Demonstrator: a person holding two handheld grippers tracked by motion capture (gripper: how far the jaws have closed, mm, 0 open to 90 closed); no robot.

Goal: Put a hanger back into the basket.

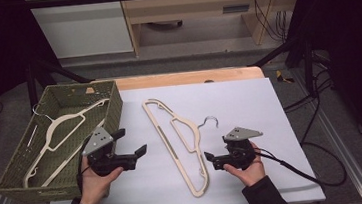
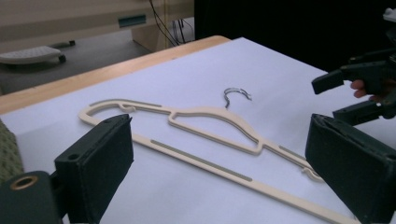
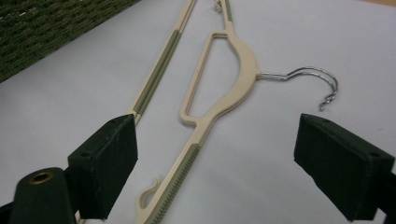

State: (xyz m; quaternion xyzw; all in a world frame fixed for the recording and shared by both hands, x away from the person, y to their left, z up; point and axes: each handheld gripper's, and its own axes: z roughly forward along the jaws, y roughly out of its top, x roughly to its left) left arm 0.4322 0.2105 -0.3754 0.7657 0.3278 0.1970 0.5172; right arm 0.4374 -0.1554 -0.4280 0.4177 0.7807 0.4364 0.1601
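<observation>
A cream plastic hanger (image 1: 175, 142) with a metal hook (image 1: 210, 123) lies flat on the white sheet, between my two grippers. My left gripper (image 1: 131, 141) is held just right of the basket, jaws wide open and empty, facing the hanger (image 2: 205, 140). To the hanger's right, my right gripper (image 1: 211, 161) is open too, with nothing between its pads; its jaws frame the hanger's shoulder (image 3: 219, 88) and hook (image 3: 308, 77) from above. In the left gripper view the right gripper (image 2: 345, 88) shows at the far right. A second cream hanger (image 1: 61, 131) lies inside the basket.
A green woven basket (image 1: 114, 108) stands at the table's left, its wall close behind the left gripper. The white sheet (image 1: 249, 105) covers most of the wooden table. A black cable (image 1: 301, 171) trails right from the right gripper. Dark frame bars flank the table.
</observation>
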